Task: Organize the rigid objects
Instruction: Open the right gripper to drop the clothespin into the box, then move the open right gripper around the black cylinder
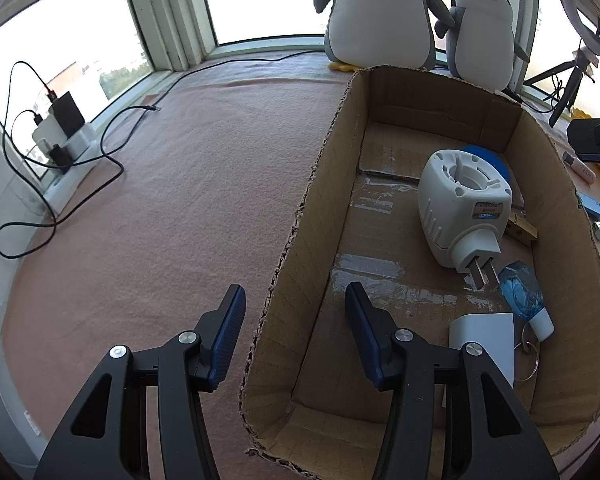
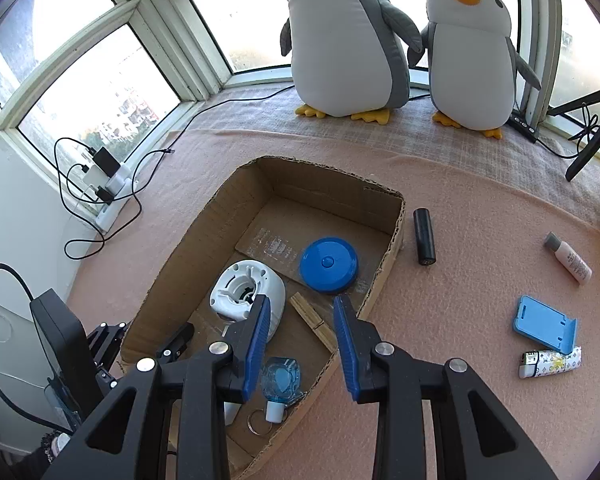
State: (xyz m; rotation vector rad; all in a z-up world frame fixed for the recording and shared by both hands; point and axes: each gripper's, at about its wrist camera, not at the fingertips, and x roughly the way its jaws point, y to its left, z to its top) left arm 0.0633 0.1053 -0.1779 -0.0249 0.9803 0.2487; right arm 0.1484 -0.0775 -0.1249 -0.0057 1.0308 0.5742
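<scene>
Inside the cardboard box (image 2: pixel 332 184) lie a white plug-in device (image 2: pixel 244 292), a round blue disc (image 2: pixel 328 264), a wooden clothespin (image 2: pixel 314 322) and a small blue keyring bottle (image 2: pixel 280 384). Above the clothespin, over the box's right wall, hangs the right gripper (image 2: pixel 301 302), jaws apart and empty. The left gripper (image 1: pixel 294 292) straddles the box's left wall, jaws apart, pads clear of the cardboard. Right of the box, on the pink blanket (image 2: pixel 460 280), lie a black cylinder (image 2: pixel 425 236), a white bottle (image 2: pixel 570 260), a blue phone stand (image 2: pixel 544 326) and a lighter (image 2: pixel 548 362)
</scene>
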